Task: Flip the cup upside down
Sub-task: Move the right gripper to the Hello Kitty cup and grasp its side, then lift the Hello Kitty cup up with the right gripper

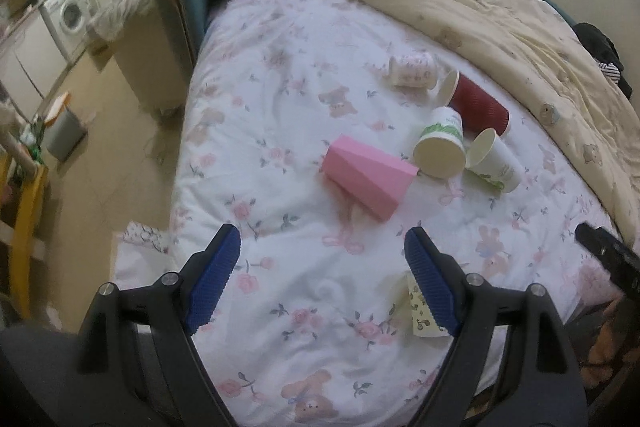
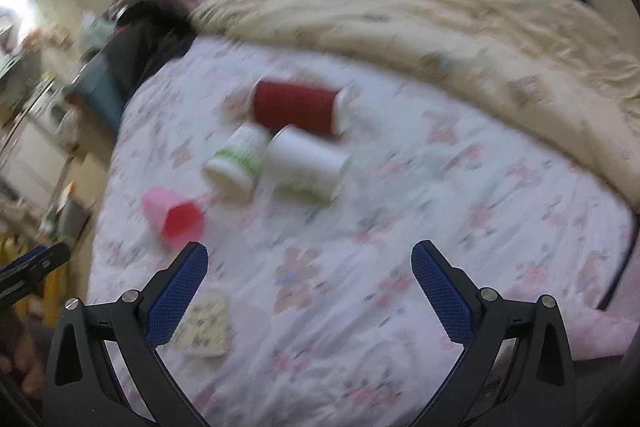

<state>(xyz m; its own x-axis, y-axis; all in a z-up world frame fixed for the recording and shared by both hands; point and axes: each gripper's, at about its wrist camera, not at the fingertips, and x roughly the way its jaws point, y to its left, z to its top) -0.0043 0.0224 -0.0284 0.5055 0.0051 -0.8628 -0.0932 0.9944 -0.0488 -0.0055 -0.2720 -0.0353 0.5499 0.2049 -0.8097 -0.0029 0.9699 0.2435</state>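
We look down from both wrists, forward along spread fingers, over the floral bedspread [image 1: 304,107]. Our left view sits close and sharp, our right view blurred, farther right. Both share the pink cup [image 1: 368,179] and red cup [image 2: 296,107].

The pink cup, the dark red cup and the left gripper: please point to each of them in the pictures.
pink cup [image 1: 368,179], left wrist view, on its faceted side wall.
dark red cup [image 1: 480,105], left wrist view, on its ribbed side.
left gripper [image 1: 322,287], left wrist view, midway between its blue fingertips.
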